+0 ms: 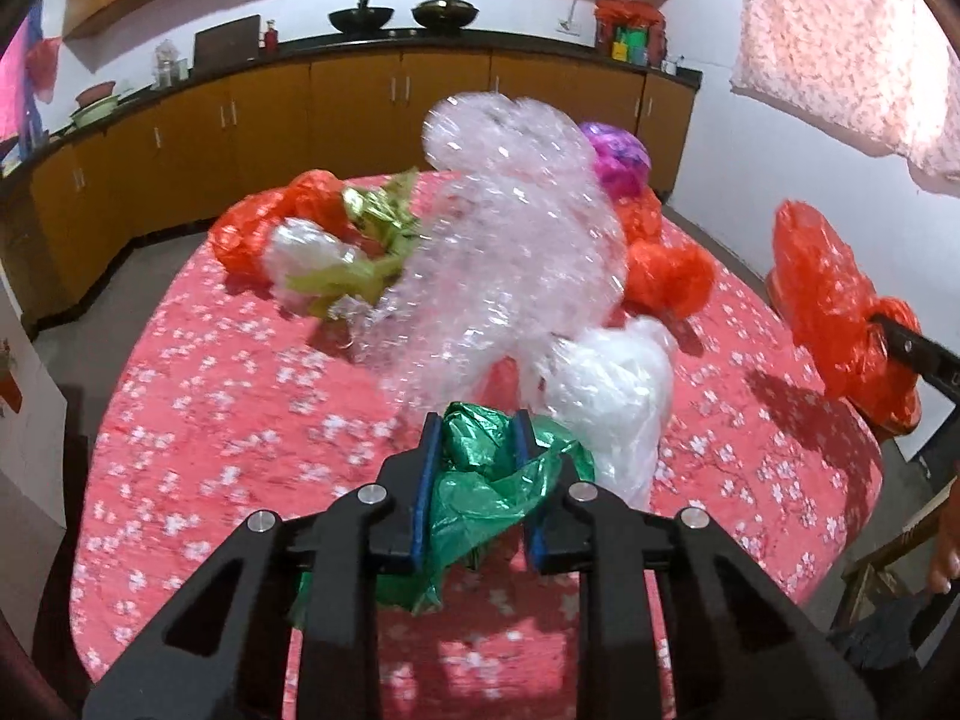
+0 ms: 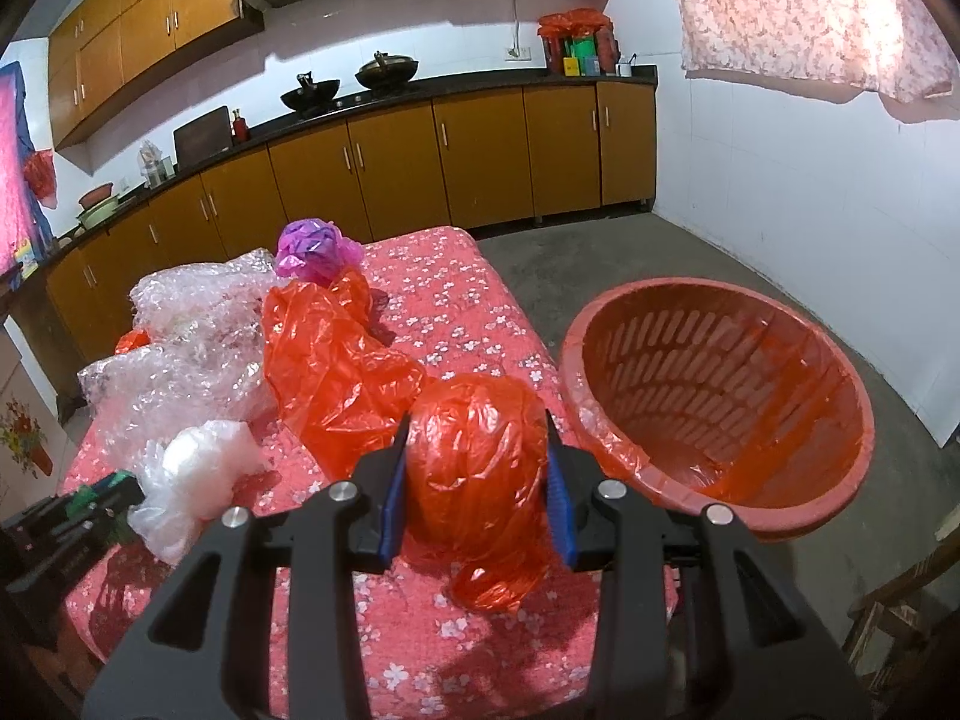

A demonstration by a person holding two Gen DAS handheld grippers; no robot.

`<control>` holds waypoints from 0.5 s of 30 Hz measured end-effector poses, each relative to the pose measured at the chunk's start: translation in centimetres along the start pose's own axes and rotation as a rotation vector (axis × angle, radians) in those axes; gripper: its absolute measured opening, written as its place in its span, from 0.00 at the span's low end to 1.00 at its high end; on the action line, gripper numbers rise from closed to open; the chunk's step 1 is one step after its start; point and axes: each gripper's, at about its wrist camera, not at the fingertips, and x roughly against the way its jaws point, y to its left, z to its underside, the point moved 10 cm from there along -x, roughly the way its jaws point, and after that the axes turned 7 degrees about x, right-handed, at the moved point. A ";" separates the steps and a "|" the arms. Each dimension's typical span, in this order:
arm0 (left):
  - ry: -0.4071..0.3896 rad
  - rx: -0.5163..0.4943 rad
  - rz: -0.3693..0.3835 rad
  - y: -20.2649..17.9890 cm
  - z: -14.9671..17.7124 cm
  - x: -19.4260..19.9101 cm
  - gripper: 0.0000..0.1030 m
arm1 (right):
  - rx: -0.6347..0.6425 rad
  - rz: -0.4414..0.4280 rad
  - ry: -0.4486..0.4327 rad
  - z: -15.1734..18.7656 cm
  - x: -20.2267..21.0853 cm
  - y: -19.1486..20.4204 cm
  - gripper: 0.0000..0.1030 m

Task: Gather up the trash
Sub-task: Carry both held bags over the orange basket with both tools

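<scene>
My left gripper (image 1: pixel 477 429) is shut on a crumpled green plastic bag (image 1: pixel 492 492) above the red flowered table (image 1: pixel 210 420). My right gripper (image 2: pixel 478 429) is shut on a balled red plastic bag (image 2: pixel 474 456); it also shows at the right of the left wrist view (image 1: pixel 840 312). A red slotted basket (image 2: pixel 720 396) lined with red plastic stands off the table's right edge. On the table lie bubble wrap (image 1: pixel 510 258), a white bag (image 1: pixel 606 396), loose red bags (image 2: pixel 336 366), a purple bag (image 2: pixel 312 249) and gold-green foil (image 1: pixel 372 222).
Brown kitchen cabinets (image 2: pixel 420 168) with woks on a black counter run along the back. A white tiled wall (image 2: pixel 780 180) and grey floor are on the right. A wooden chair (image 2: pixel 900 612) stands at the lower right.
</scene>
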 end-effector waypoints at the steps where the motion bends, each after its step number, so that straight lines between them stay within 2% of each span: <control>1: -0.005 0.003 -0.001 0.3 -0.2 0.2 0.23 | 0.000 -0.001 -0.002 0.0 0.1 0.0 0.37; 15: -0.112 0.038 -0.023 1.9 -4.3 3.5 0.23 | 0.003 -0.007 -0.037 -0.9 1.4 -0.2 0.37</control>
